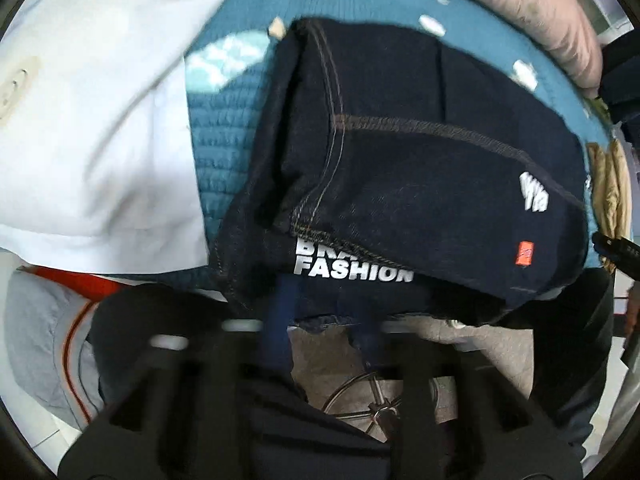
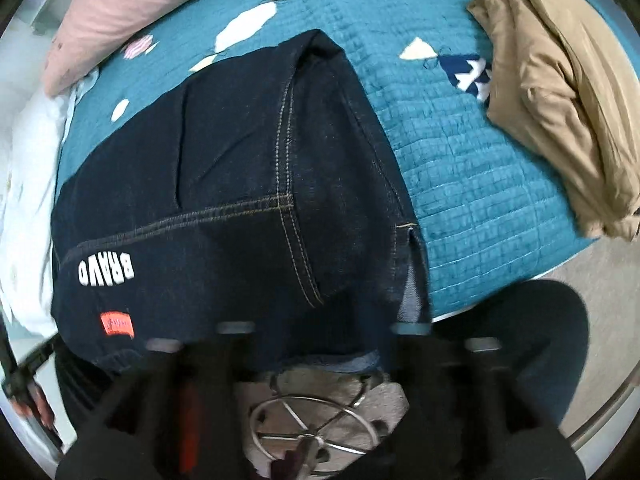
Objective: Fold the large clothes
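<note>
Your jeans (image 2: 248,184) lie folded into a compact block on the quilt (image 2: 480,184), near the tan garment (image 2: 560,92). Both grippers (image 1: 320,324) (image 2: 324,328) stand wide, gripping nothing visible; tidying remains.

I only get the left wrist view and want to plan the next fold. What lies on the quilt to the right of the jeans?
Observer: A crumpled tan garment lies on the teal quilt, apart from the dark jeans.
Operator: The white print near the orange tag is blurred for me. What does it say?
Observer: Above the orange tag it reads BRAVO, upside down from the right wrist.
Operator: And where are the right tongs?
Observer: The right tongs are open, fingers apart, with the jeans' near edge between them.
</note>
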